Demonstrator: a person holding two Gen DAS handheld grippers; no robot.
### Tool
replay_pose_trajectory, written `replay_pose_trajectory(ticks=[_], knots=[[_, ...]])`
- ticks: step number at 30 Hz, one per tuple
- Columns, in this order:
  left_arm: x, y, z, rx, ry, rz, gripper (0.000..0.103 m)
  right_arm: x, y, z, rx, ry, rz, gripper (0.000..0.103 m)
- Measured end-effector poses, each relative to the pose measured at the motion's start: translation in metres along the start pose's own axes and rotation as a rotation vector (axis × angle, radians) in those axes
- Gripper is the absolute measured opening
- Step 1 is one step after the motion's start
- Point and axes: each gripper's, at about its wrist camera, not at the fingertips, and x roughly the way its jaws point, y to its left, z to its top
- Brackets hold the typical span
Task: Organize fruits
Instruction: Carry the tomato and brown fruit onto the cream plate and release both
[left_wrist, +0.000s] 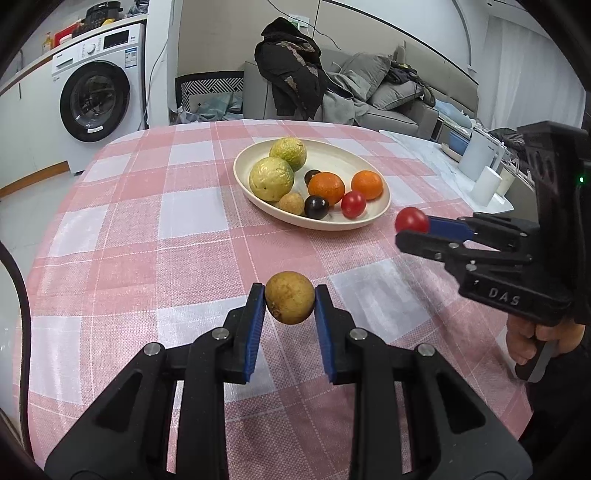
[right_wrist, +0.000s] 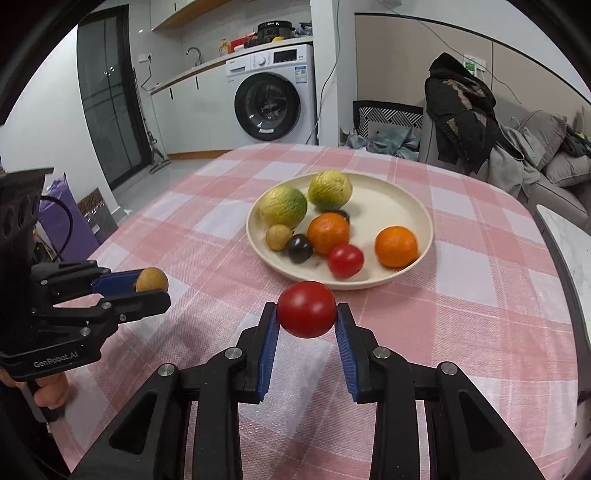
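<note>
**Carrying the last two fruits toward the plate**

The left tool is clamped on a small tan fruit, its blue pads pressed against both sides, and holds it clear above the pink checked cloth of the desk. The right tool grips a red tomato the same way, just short of the near rim of the cream plate.

The plate already carries most of the load: two large yellow-green fruits, two oranges, another red tomato, a second tan fruit and two dark round fruits. No loose fruit shows on the cloth in either view, so the job looks nearly finished. What appears left is to set these two held pieces down among the others, where open space remains on the plate's far right side.
</note>
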Motion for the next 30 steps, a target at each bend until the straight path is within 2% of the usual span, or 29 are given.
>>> replay_pose_trajectory(ticks=[9, 17, 25, 30], knots=[[-0.001, -0.001, 0.024, -0.022, -0.048, 0.000, 0.024, -0.019, -0.021, 0.018, 0.032, -0.071, -0.020, 0.032], [0.006, -0.011, 0.056, 0.000, -0.085, 0.019, 0.024, -0.029, -0.041, 0.035, 0.100, -0.135, 0.008, 0.032], [0.024, -0.020, 0.081, 0.019, -0.097, 0.027, 0.024, -0.021, -0.054, 0.045, 0.148, -0.152, 0.025, 0.032], [0.042, -0.027, 0.093, 0.039, -0.102, 0.031, 0.024, -0.005, -0.063, 0.047, 0.222, -0.139, 0.043, 0.032]])
